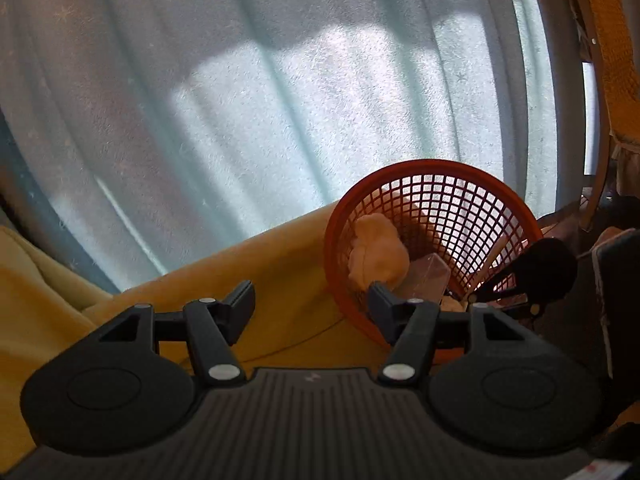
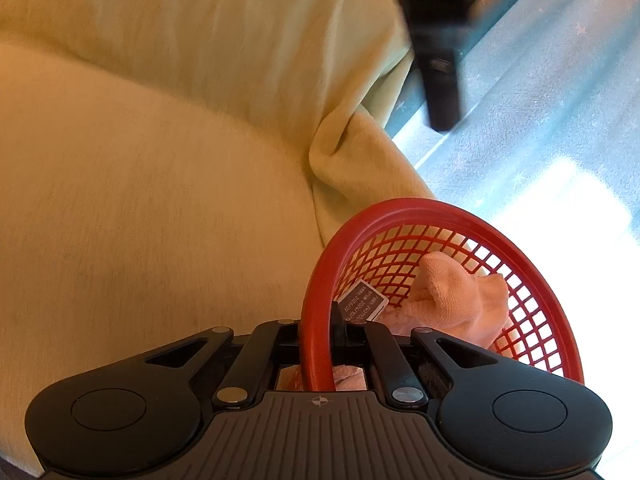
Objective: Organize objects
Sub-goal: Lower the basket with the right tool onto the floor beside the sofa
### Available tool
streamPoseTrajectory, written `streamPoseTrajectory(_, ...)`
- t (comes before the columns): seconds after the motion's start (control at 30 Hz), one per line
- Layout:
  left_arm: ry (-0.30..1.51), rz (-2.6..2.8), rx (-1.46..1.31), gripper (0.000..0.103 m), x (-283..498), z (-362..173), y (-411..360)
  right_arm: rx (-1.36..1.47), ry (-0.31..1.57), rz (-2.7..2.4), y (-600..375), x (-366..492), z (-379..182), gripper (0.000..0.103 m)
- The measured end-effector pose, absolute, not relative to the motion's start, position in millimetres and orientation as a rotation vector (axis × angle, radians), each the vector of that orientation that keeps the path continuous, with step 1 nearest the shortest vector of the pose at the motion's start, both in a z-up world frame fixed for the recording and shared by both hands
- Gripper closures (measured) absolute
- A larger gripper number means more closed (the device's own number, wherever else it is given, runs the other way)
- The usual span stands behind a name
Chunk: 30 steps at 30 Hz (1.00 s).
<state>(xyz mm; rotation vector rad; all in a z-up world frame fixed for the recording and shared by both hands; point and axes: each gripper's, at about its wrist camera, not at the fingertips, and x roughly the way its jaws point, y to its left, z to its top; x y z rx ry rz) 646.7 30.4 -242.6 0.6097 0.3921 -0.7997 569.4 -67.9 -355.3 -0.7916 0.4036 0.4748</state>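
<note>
A red mesh basket [image 1: 460, 216] stands on a yellow cushion [image 1: 280, 264] near its edge. Inside lie a pale pink cloth [image 1: 376, 248] and a clear plastic box [image 1: 428, 276]. My left gripper [image 1: 310, 300] is open just left of the basket, with nothing between its fingers; its right finger overlaps the basket's near wall in this view. My right gripper [image 2: 318, 332] is shut on the basket's rim [image 2: 316, 280]. In the right wrist view the basket [image 2: 532, 264] holds the pink cloth [image 2: 460, 300] and a small labelled packet [image 2: 362, 306].
Light blue carpet [image 1: 280, 100] with sunlit patches lies beyond the cushion's edge. The yellow seat [image 2: 160, 200] and its back [image 2: 200, 20] fill the left of the right wrist view. A dark blurred upright shape [image 2: 440, 80] stands over the carpet. A wicker chair [image 1: 608, 60] is at far right.
</note>
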Motion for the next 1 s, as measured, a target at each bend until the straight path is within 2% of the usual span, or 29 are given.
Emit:
streamPoseTrajectory(0.33, 0.516, -0.677, 0.55, 0.045, 607, -267, 61, -0.87, 0.454, 0.494, -86, 552, -350, 0.102)
streamPoseTrajectory(0.6, 0.607, -0.619, 0.421, 0.045, 582, -295, 79, -0.922, 0.484, 0.508, -110, 528, -346, 0.097)
streamPoseTrajectory(0.83, 0.621, -0.653, 0.38, 0.045, 554, -309, 58, -0.87, 0.575, 0.535, -150, 502, -350, 0.096)
streamPoseTrajectory(1.0, 0.644, -0.642, 0.336, 0.045, 543, -319, 37, -0.906, 0.624, 0.571, -186, 486, -379, 0.096)
